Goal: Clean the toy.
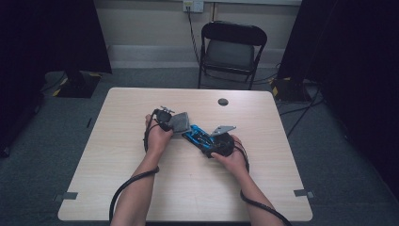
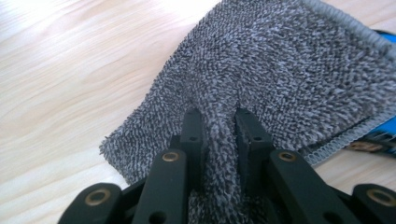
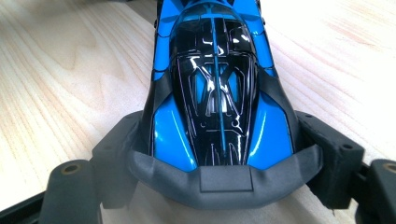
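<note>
Near the middle of the table (image 1: 141, 197), a blue toy car (image 3: 215, 93) gripped at one end by the right gripper (image 1: 207, 143), jaws spread wide around the body just ahead of the grey wing (image 3: 224, 179), pads pressing both flanks. Beside it, a grey cloth (image 2: 280, 79) pinched in the left gripper (image 2: 219, 135), jaws pressed nearly together on a bunched fold, the rest draped over the car's far end. Probably a wiping job. Likely a light, hollow plastic shell: stiff enough to clamp, but glossy and slick, apt to slide or twist out under sideways rubbing. Best held as now, across the widest part of the body, low on the flanks and not on the thin wing or any small fins, which look brittle. Only moderate squeeze needed; too much could crack the shell. Cloth soft, limp, fluffy, no risk of scratching, but floppy; better gripped on a thick fold near the edge, leaving a free flap to drag across the paint.
</note>
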A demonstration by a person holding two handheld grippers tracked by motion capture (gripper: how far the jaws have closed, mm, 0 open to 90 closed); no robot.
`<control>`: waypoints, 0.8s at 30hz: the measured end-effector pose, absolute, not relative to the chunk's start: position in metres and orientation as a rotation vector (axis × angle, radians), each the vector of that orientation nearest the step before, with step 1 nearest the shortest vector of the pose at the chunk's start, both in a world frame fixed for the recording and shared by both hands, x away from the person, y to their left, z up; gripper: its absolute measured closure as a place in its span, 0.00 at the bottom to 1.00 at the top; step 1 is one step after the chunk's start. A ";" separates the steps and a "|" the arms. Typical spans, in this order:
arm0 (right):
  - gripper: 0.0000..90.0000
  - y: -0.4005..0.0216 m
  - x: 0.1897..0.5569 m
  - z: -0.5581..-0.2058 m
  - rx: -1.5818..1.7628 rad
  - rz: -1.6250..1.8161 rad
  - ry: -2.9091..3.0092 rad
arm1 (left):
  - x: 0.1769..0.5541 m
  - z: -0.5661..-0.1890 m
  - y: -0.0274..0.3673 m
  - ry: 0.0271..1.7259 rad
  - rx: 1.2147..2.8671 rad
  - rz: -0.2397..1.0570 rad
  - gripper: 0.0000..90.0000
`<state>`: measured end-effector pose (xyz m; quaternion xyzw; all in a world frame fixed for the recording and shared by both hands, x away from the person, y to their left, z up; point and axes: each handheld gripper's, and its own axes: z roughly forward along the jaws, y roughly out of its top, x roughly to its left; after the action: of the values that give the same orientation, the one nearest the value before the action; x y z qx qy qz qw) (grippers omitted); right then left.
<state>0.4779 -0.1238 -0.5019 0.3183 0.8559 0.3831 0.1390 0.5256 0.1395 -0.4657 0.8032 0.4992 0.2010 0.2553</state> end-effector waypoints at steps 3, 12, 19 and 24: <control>0.26 -0.124 0.478 -0.502 0.917 1.108 2.477 | 0.523 -0.464 0.150 1.374 2.163 0.547 0.84; 0.26 -0.124 0.479 -0.502 0.911 1.110 2.478 | 0.508 -0.459 0.174 1.379 2.109 0.526 0.84; 0.26 -0.123 0.479 -0.502 0.912 1.104 2.477 | 0.492 -0.454 0.178 1.322 2.107 0.510 0.84; 0.21 -0.122 0.481 -0.502 0.905 1.109 2.492 | 0.484 -0.452 0.176 1.279 2.114 0.503 0.84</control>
<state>0.4808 -0.1222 -0.5019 0.3121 0.8594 0.3825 0.1332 0.4835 0.1765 -0.4523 0.7984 0.4831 0.1899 0.3052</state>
